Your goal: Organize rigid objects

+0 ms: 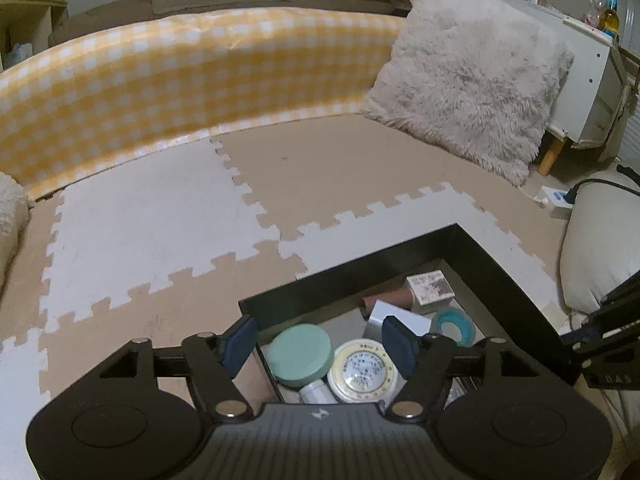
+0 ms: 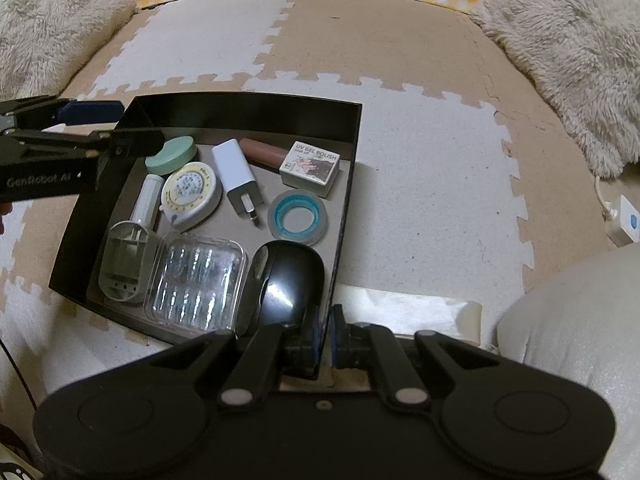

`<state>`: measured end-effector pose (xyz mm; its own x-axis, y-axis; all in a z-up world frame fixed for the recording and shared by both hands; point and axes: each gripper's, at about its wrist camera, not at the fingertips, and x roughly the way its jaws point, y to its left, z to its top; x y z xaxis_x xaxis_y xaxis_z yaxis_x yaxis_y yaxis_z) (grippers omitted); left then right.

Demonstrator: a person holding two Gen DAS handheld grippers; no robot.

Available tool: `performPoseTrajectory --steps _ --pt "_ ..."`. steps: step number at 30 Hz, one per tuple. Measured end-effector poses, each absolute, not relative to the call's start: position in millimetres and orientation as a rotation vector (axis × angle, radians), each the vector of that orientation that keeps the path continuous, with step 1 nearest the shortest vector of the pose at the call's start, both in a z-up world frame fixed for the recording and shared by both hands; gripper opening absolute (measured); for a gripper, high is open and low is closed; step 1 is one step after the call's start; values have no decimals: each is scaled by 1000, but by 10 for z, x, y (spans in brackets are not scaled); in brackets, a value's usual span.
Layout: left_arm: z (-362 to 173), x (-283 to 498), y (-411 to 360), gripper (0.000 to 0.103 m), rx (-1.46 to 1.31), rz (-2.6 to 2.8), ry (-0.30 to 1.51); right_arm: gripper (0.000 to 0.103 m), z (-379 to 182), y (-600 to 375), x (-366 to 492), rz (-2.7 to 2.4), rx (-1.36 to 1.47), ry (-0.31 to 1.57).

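A black open box (image 2: pixel 248 105) sits on the foam mat and holds a green round tin (image 2: pixel 172 155), a round tape measure (image 2: pixel 192 194), a white charger (image 2: pixel 236 176), a brown tube (image 2: pixel 264 151), a gel polish carton (image 2: pixel 312 166), a blue tape ring (image 2: pixel 298 216), a black mouse (image 2: pixel 288 276) and a clear case (image 2: pixel 196 284). My right gripper (image 2: pixel 326 338) is shut on the box's near right wall. My left gripper (image 1: pixel 318 338) stands open astride the box's far left corner, one finger outside and one over the tin (image 1: pixel 300 354) and tape measure (image 1: pixel 362 370).
Puzzle foam mat (image 1: pixel 160 216) covers the floor. A yellow checked barrier (image 1: pixel 160 76) runs along the back. Fluffy cushions lie at the back right (image 1: pixel 468 92) and back left (image 2: pixel 52 20). A white power strip (image 2: pixel 628 222) and a cream cushion (image 2: pixel 580 312) are at the right.
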<state>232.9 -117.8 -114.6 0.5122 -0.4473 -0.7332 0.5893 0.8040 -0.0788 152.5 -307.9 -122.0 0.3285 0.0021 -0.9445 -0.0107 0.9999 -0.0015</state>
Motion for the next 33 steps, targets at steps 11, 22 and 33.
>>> performPoseTrajectory --steps 11,22,33 --pt "-1143 2236 -1185 88 191 -639 898 6 -1222 -3080 1527 9 -8 1236" --pt "-1053 2082 -1177 103 173 -614 905 6 -1222 -3069 1522 3 -3 1232" --pt "-828 1811 -984 103 102 -547 876 22 -965 -3116 1368 -60 47 1123"
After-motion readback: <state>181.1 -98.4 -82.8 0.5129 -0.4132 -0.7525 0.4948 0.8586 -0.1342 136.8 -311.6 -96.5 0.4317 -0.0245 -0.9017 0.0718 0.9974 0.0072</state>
